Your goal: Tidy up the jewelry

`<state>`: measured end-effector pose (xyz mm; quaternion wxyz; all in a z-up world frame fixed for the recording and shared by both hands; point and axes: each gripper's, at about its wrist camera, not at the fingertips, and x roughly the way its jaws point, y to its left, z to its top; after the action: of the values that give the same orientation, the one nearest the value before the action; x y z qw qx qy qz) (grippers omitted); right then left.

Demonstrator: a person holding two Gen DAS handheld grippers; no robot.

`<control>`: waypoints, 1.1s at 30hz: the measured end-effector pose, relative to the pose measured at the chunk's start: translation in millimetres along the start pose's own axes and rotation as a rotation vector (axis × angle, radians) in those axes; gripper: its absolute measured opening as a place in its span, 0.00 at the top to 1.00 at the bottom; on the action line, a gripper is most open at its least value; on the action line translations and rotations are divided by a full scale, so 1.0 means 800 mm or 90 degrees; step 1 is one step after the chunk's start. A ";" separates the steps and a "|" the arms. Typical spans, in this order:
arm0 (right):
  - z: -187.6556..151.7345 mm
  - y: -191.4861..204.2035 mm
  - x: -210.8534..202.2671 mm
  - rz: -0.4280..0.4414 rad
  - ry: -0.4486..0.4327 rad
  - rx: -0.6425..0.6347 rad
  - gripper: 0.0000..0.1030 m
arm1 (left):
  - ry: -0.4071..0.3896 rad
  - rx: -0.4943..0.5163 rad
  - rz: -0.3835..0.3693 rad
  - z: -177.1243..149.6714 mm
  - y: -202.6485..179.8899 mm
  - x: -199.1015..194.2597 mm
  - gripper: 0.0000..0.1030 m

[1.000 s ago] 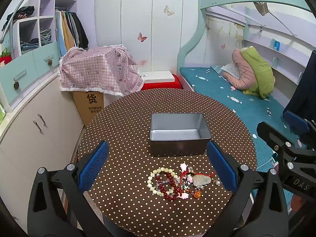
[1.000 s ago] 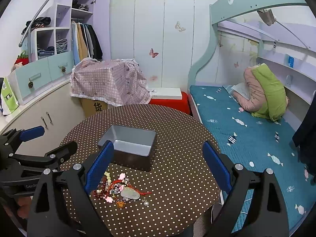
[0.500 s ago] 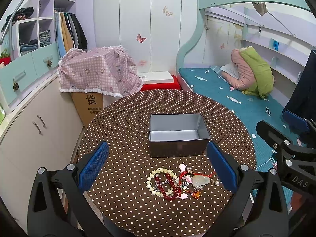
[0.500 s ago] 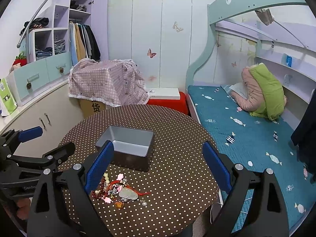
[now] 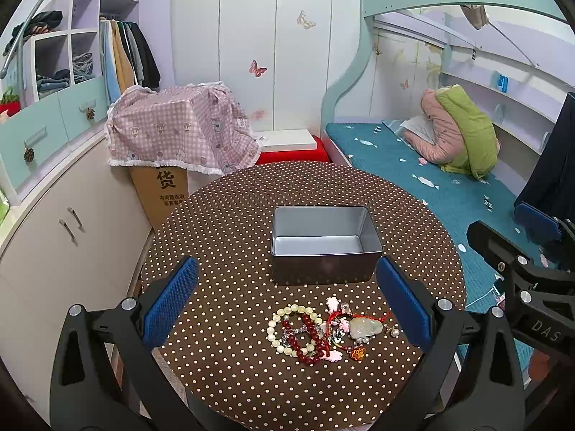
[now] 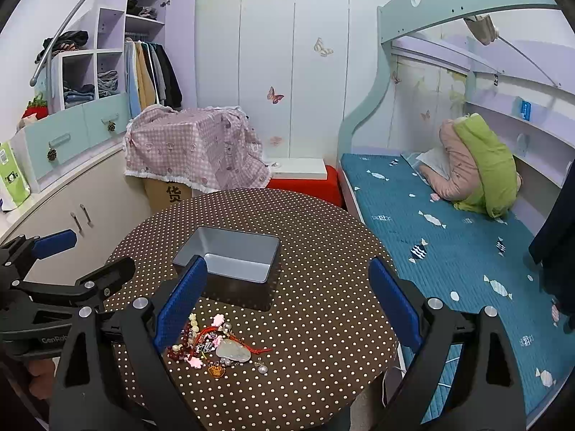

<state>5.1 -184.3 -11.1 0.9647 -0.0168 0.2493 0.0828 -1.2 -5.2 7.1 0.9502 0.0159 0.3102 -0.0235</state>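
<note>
A round table (image 5: 230,215) in a brown cloth with pale dots fills the near middle of both views, its near edge cut off by the gripper frames. The left gripper (image 5: 287,300) hangs above the near side of the table with its blue-padded fingers (image 5: 170,300) spread wide and nothing between them; in the right wrist view its body is cut by the left edge. Just beyond that gap lies the jewelry pile (image 5: 325,330) on the cloth: a cream bead bracelet (image 5: 278,327) at the left, a dark red bead bracelet (image 5: 305,341) overlapping it, then red cords, pink charms and a pale carved pendant (image 5: 364,327) at the right, so tangled that single pieces are hard to separate. In the right wrist view the pile (image 6: 215,344) is partly hidden behind the left finger of the right gripper (image 6: 287,300), which is likewise spread and empty. Farther back stands an open grey metal tin (image 5: 325,251), empty, apart from the pile. At the far right, the right gripper's tips run out of the left wrist view
</note>
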 end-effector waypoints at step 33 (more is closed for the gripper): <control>0.001 0.003 -0.001 0.004 0.009 -0.003 0.15 | 0.001 -0.003 -0.003 -0.002 0.001 -0.002 0.05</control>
<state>4.5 -181.8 -10.4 0.9627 -0.0187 0.2558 0.0864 -3.6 -4.3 7.1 0.9500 0.0131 0.3109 -0.0251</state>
